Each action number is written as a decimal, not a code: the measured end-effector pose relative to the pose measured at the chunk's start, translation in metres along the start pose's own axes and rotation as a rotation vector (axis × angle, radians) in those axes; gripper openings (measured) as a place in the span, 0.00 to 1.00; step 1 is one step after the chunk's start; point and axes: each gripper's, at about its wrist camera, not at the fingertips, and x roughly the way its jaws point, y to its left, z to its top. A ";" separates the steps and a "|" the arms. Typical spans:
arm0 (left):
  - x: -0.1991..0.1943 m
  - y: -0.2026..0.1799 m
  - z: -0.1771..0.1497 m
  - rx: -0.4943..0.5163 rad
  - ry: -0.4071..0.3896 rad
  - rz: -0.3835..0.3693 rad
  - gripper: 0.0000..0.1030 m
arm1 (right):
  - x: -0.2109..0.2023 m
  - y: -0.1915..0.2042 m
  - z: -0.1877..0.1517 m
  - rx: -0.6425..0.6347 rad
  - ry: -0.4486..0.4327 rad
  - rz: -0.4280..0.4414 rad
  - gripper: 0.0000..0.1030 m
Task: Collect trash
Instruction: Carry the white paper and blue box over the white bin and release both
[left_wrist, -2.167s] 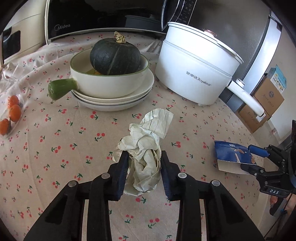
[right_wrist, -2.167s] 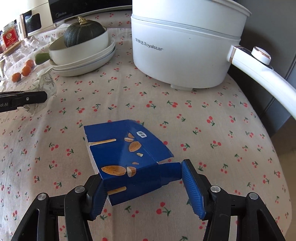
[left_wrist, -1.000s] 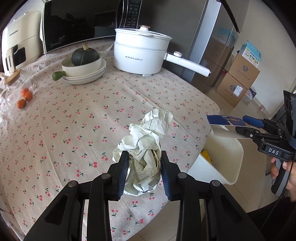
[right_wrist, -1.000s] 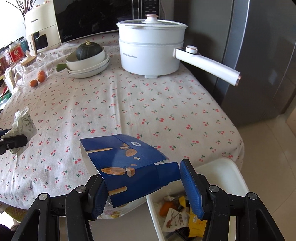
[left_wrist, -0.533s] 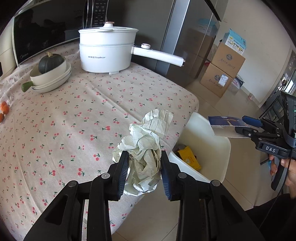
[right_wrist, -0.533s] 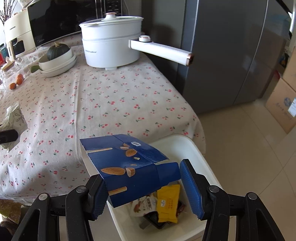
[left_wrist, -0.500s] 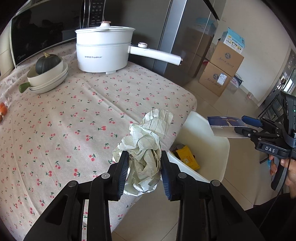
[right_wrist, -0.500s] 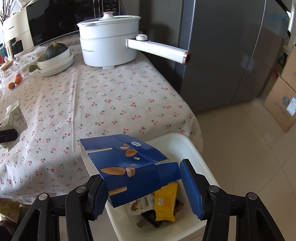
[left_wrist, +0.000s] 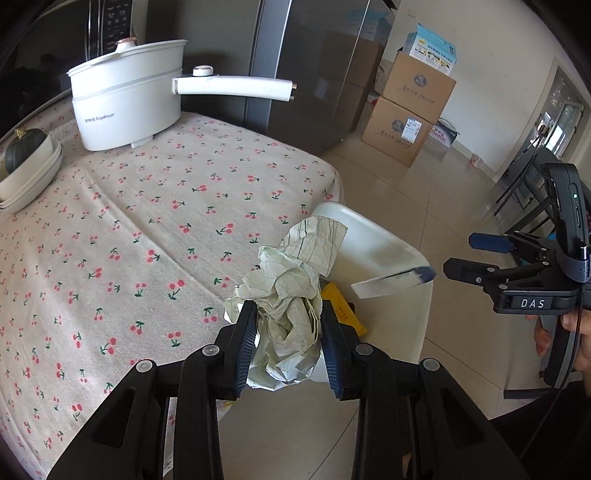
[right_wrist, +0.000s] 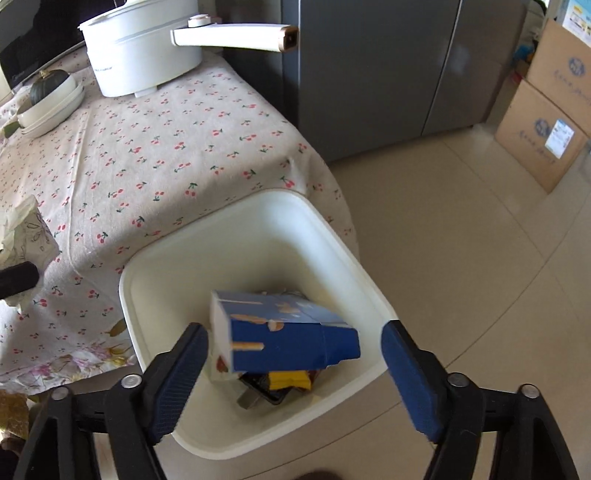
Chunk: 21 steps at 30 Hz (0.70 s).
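My left gripper (left_wrist: 289, 334) is shut on a crumpled pale paper wad (left_wrist: 291, 295), held beside the table's edge near the white trash bin (left_wrist: 373, 240). My right gripper (right_wrist: 293, 363) is open above the bin (right_wrist: 258, 206). The blue almond carton (right_wrist: 284, 334) hangs loose and blurred between the spread jaws, over the wrappers in the bin. In the left wrist view the carton (left_wrist: 393, 282) shows edge-on over the bin, left of the right gripper (left_wrist: 458, 254). The paper wad also shows at the left edge of the right wrist view (right_wrist: 27, 230).
The table has a cherry-print cloth (left_wrist: 147, 221). A white electric pot (left_wrist: 127, 96) with a long handle stands at the back, a bowl with a dark squash (left_wrist: 24, 158) at the left. A grey fridge (right_wrist: 388, 66) and cardboard boxes (left_wrist: 410, 110) stand beyond on the tiled floor.
My right gripper has opened and the blue carton has dropped out of its jaws toward the bin. Both grippers have moved right, closer over the bin. The left still grips the paper.
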 end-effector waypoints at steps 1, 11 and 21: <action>0.004 -0.002 0.000 0.005 0.003 -0.001 0.34 | 0.000 -0.002 0.000 0.005 0.003 0.010 0.82; 0.037 -0.017 0.008 0.029 0.024 -0.007 0.35 | 0.004 -0.015 0.000 0.025 0.016 -0.010 0.82; 0.048 -0.021 0.018 0.050 -0.056 0.070 0.85 | 0.002 -0.032 -0.005 0.058 0.017 -0.041 0.83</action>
